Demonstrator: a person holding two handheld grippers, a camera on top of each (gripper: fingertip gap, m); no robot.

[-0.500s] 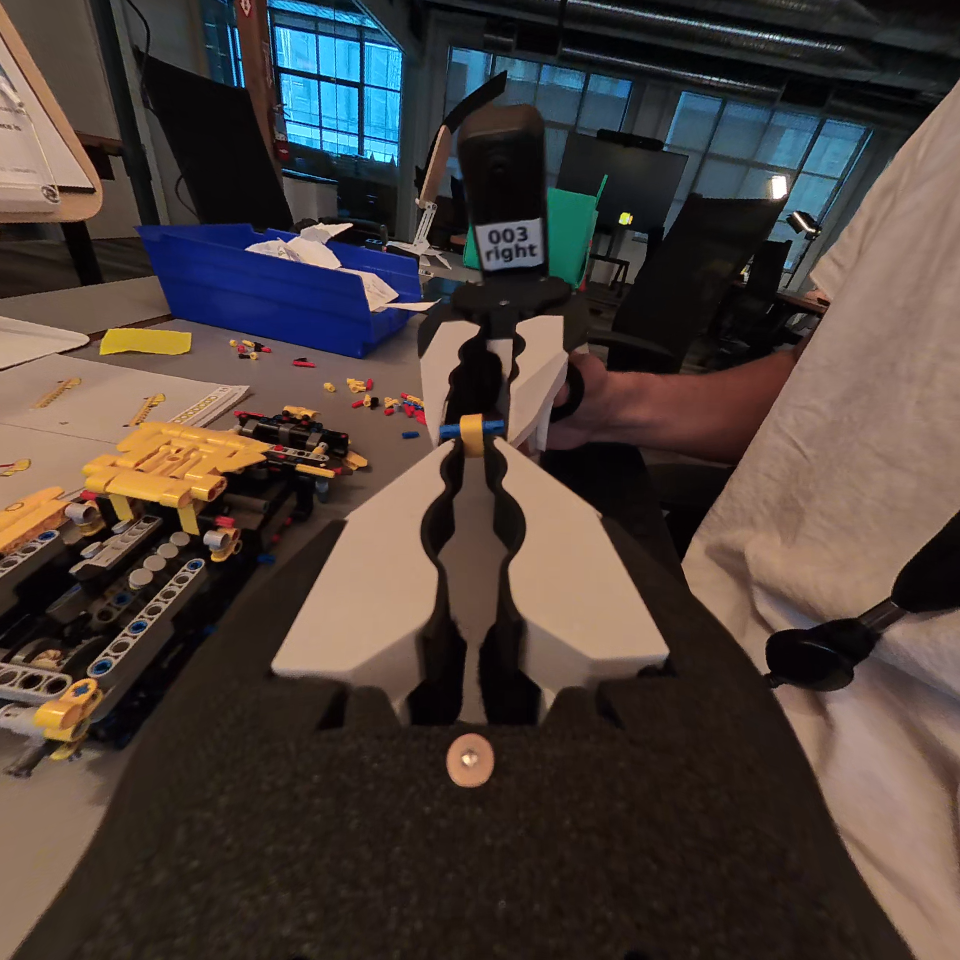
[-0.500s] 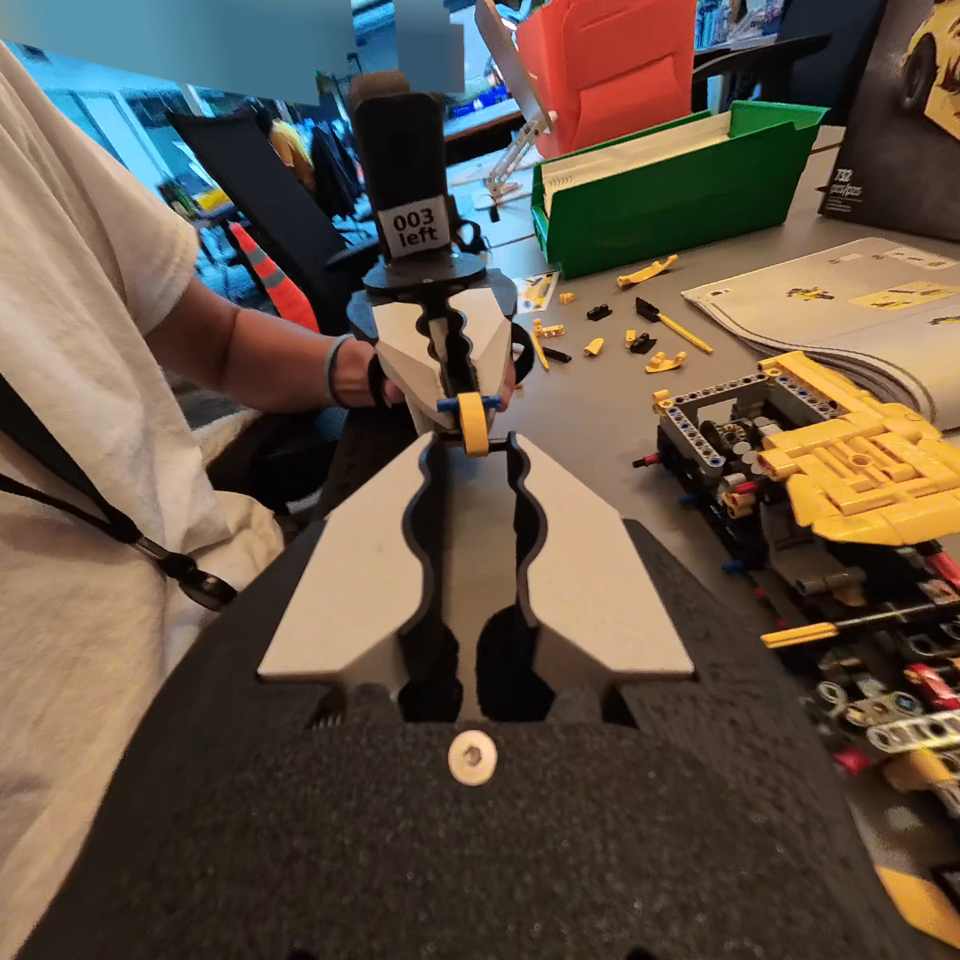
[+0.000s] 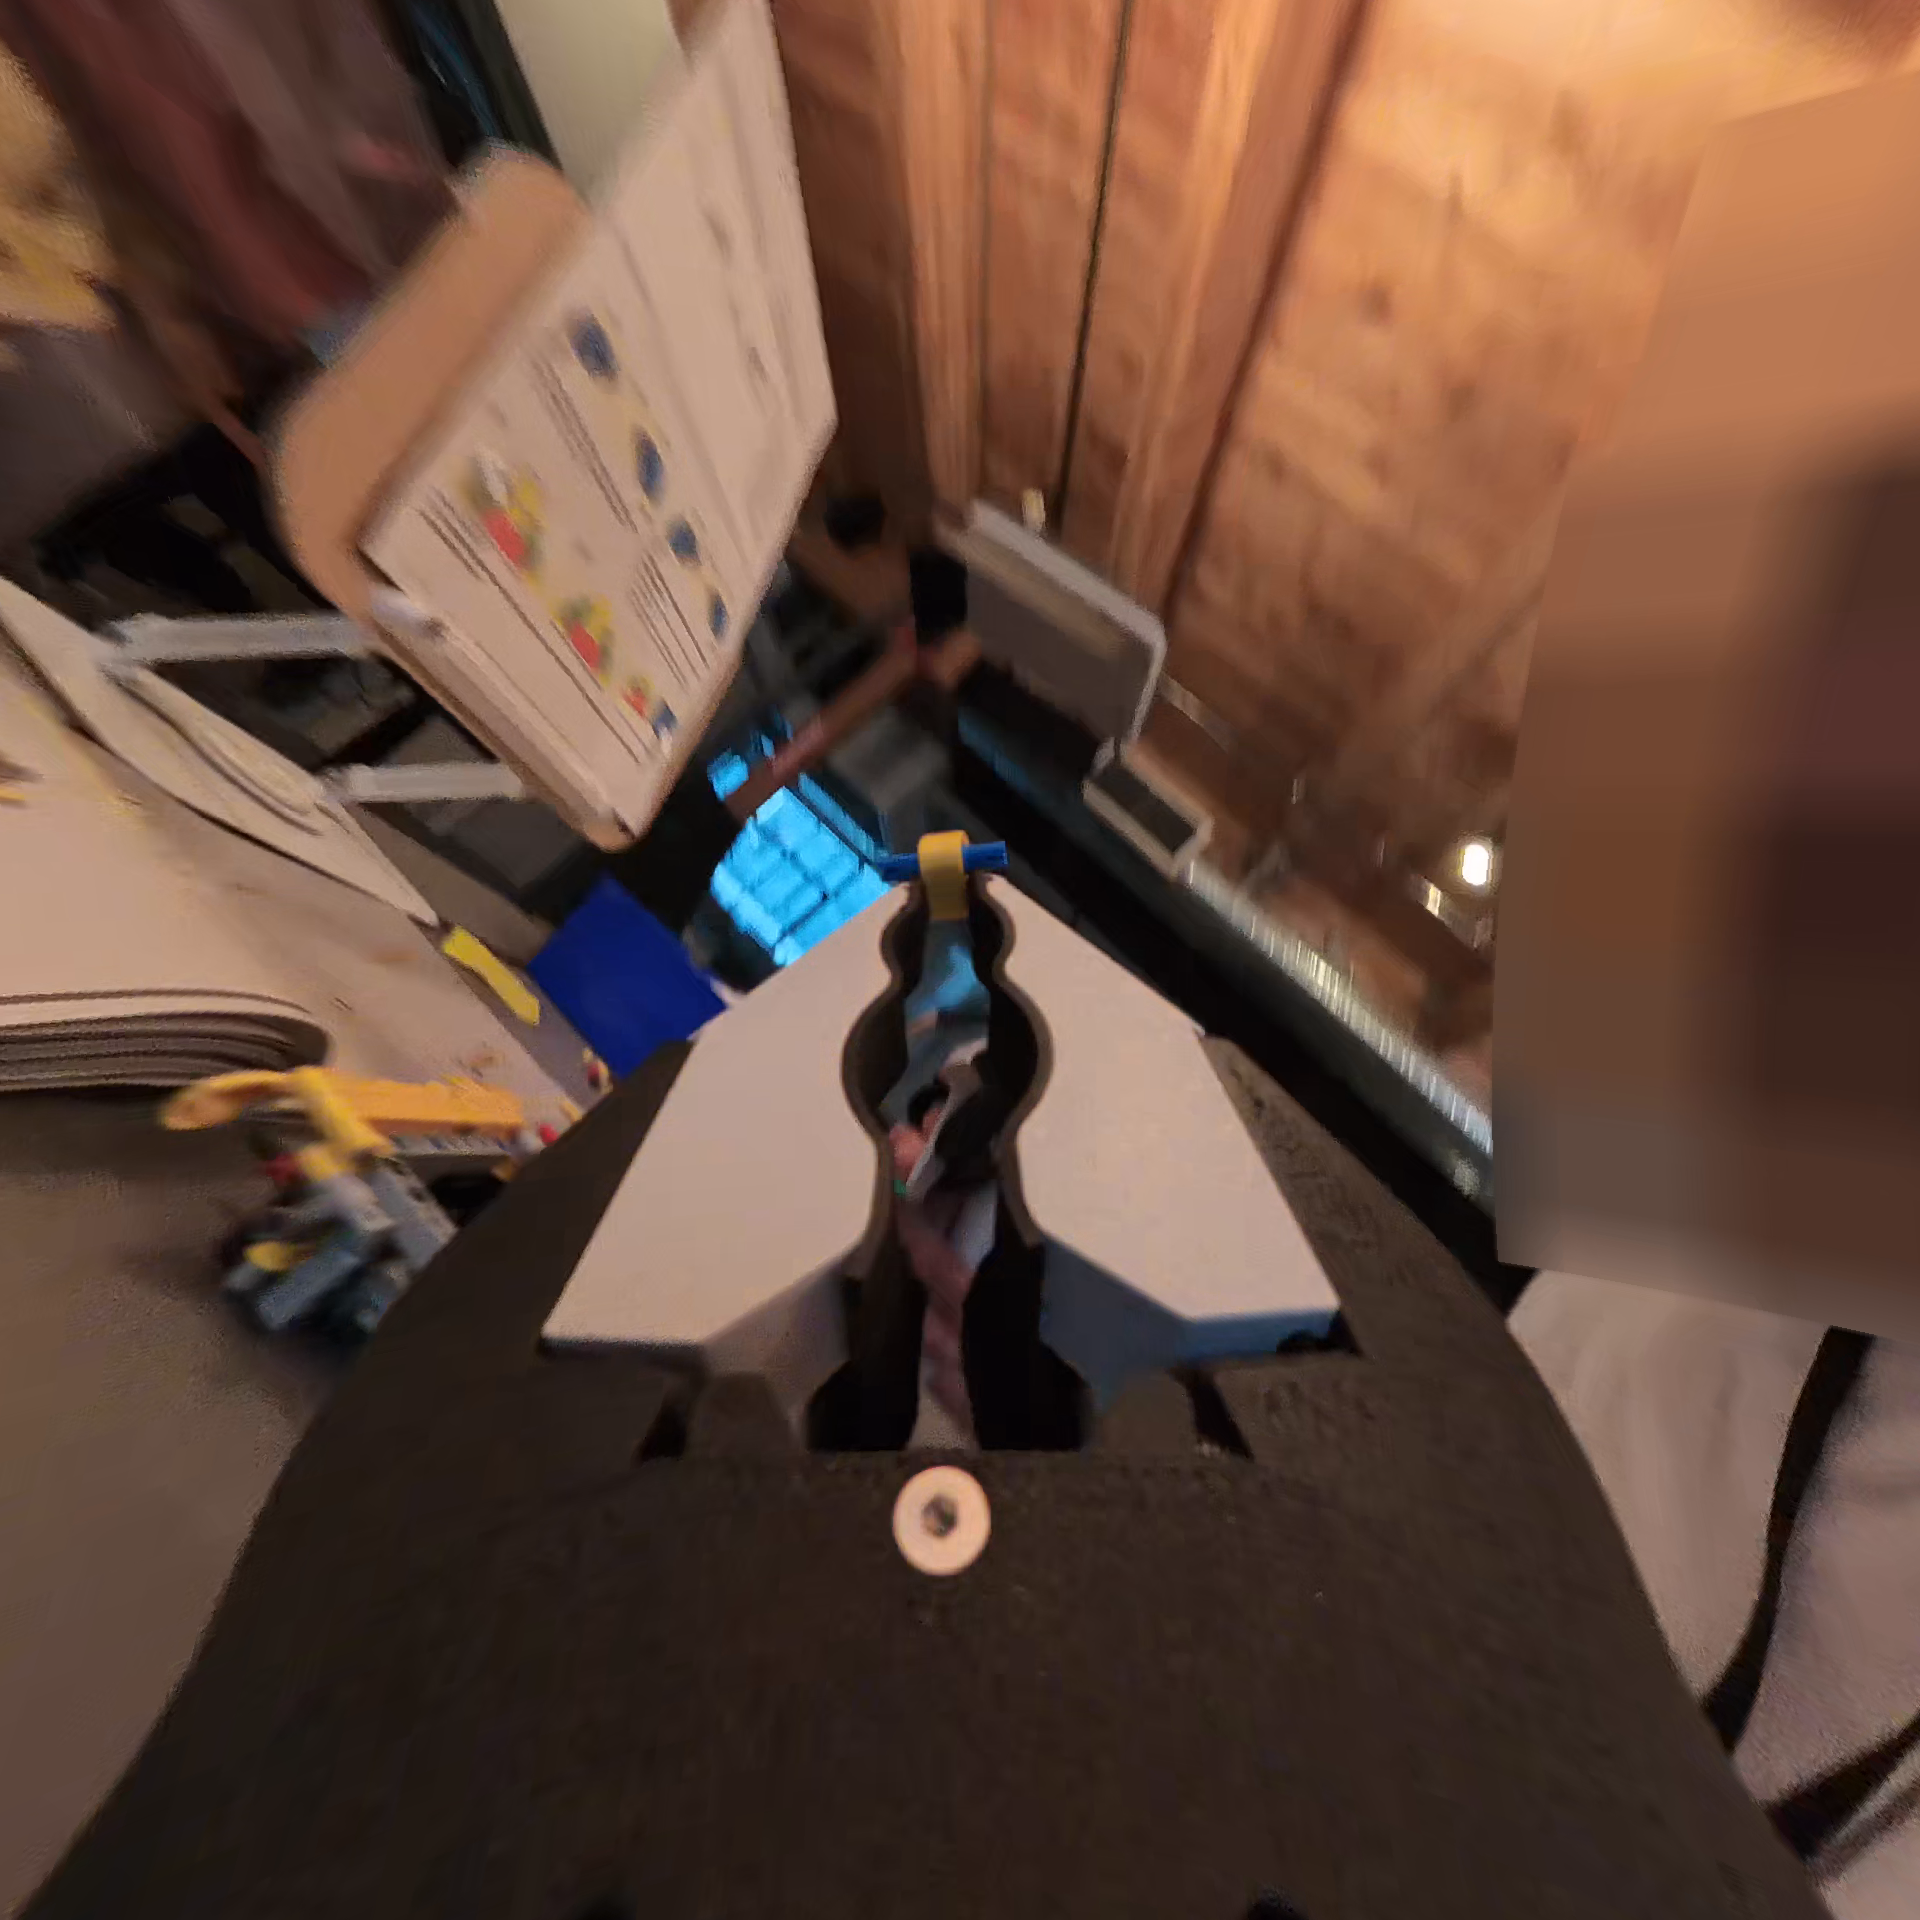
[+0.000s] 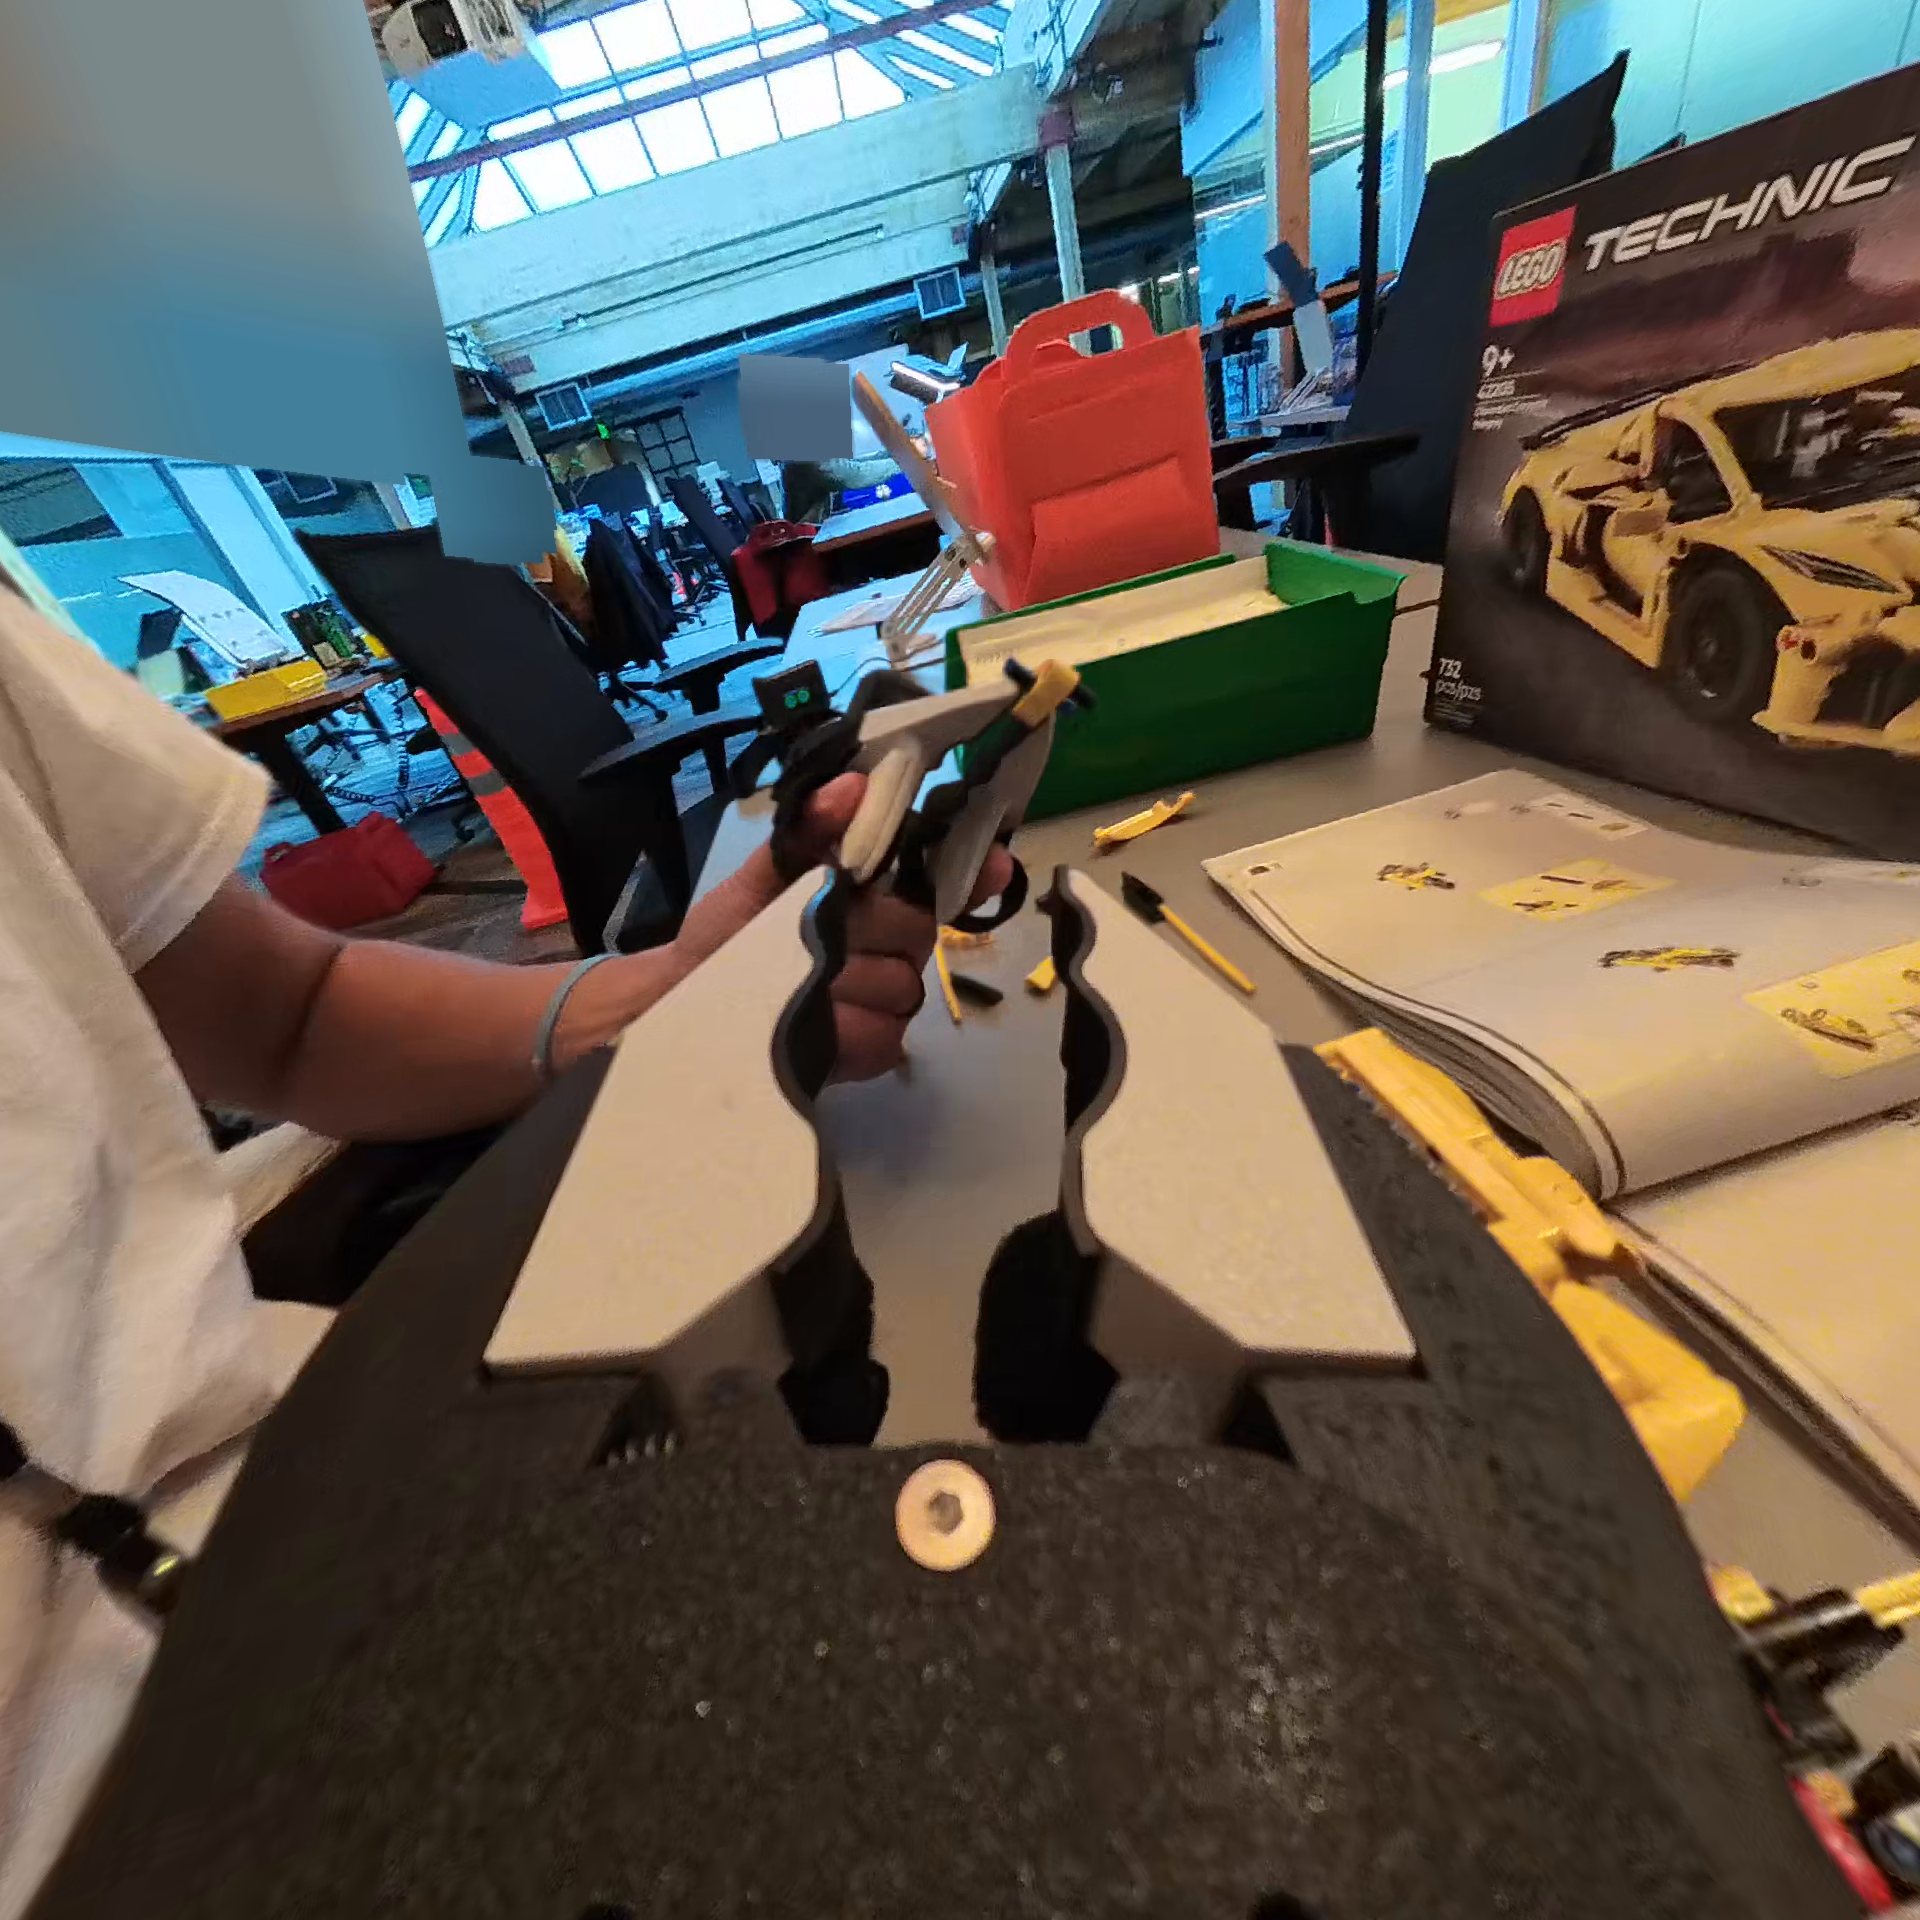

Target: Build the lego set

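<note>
Left wrist view, left gripper (image 3: 943,883) clenching yellow-and-blue lego piece (image 3: 943,871), right gripper (image 4: 943,914) released, holding nothing.

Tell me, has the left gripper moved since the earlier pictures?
Yes. In the right wrist view, the left gripper has tilted toward the green bin, holding the yellow piece.

The left wrist view looks along its own left claw (image 3: 943,883), tilted steeply upward and rolled, so it mostly faces a wooden ceiling (image 3: 1299,343) and a blurred clipboard (image 3: 582,499), with only the table's (image 3: 156,1434) left part low in frame. The right wrist view sits close above the table (image 4: 935,1153), looking level along the right claw (image 4: 940,904) toward the far edge with the green bin (image 4: 1195,686) and the box (image 4: 1704,468). Both share the yellow model (image 3: 343,1174) (image 4: 1538,1236) and the open instruction book (image 3: 135,966) (image 4: 1558,966); the right view also sees the left claw (image 4: 1039,696) raised ahead.
</note>
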